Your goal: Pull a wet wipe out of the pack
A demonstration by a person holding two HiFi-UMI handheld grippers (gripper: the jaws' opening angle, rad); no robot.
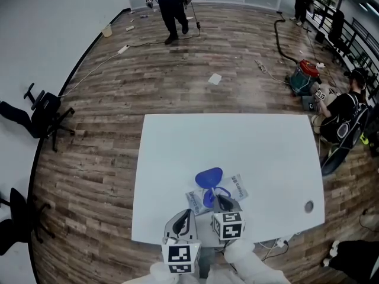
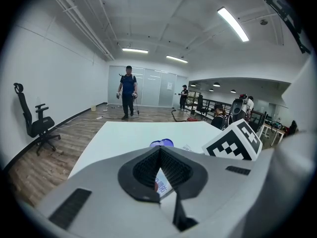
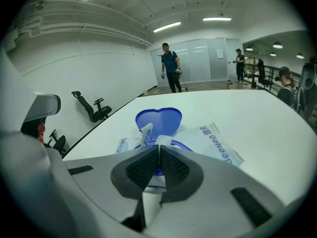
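Where its rounded blue plastic lid [image 3: 159,120] stands open, the pack [image 3: 220,148] lets out a white wet wipe [image 3: 163,140], pinched between the closed, ribbed fingers of the right gripper [image 3: 159,148]. Only the left gripper view shows the left gripper [image 2: 159,150] closed on the pack's glossy printed film edge. The head view places the pack near the near edge of the white desk [image 1: 237,141].
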